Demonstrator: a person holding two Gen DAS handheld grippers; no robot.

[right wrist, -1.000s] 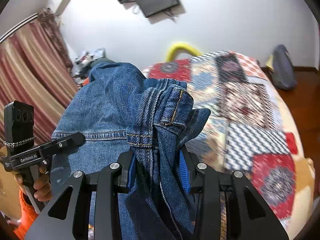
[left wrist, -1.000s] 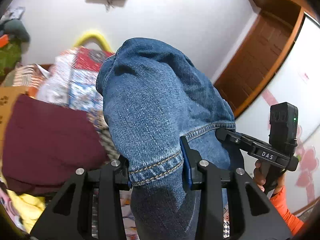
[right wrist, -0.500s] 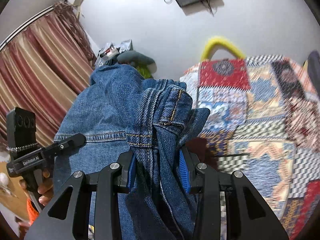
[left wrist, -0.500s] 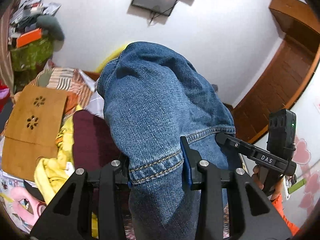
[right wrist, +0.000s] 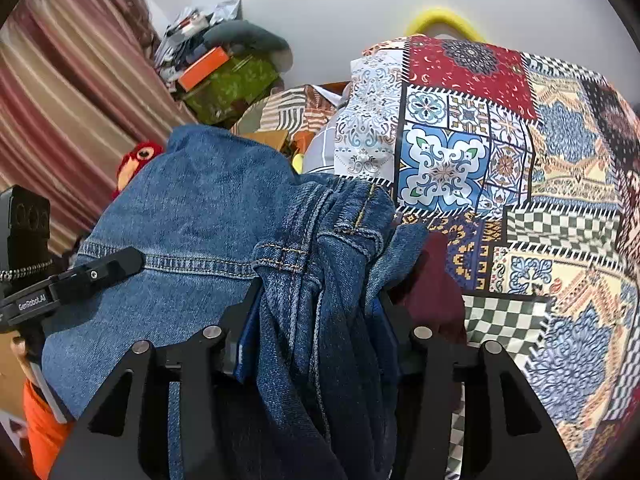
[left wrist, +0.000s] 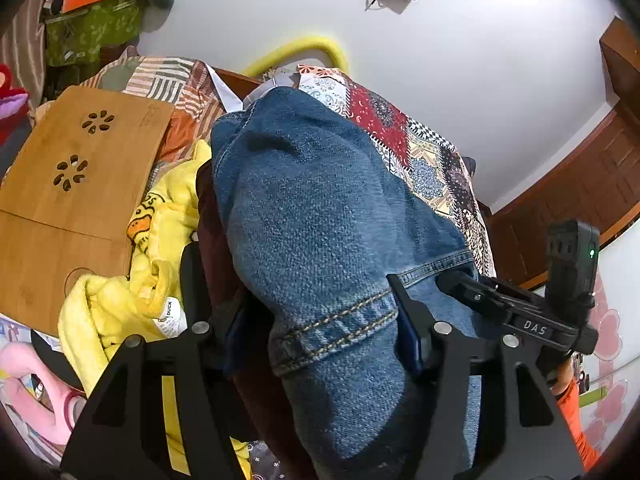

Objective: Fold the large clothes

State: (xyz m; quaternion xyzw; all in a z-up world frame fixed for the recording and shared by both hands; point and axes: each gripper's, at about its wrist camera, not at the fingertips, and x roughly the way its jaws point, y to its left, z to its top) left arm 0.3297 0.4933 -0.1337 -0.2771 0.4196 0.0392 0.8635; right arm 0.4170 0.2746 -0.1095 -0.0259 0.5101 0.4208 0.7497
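Note:
A pair of blue jeans (left wrist: 320,216) hangs folded over both grippers, held above the bed. My left gripper (left wrist: 324,332) is shut on the jeans' stitched hem band. My right gripper (right wrist: 316,320) is shut on a thick bunch of the jeans (right wrist: 208,216) at the waistband seams. Each gripper shows in the other's view: the right one (left wrist: 520,312) at the jeans' right edge, the left one (right wrist: 76,280) at the left edge. The fingertips are hidden by denim.
A patchwork bedspread (right wrist: 520,168) covers the bed. A maroon garment (right wrist: 432,280) lies under the jeans. A yellow duck-print cloth (left wrist: 160,248) and a wooden lap table (left wrist: 68,184) lie to the left. Clutter is piled by the striped curtain (right wrist: 60,100).
Both grippers have tilted down toward the bed while holding the jeans. The bed, yellow cloth and lap table have come into view. Both grips are unchanged.

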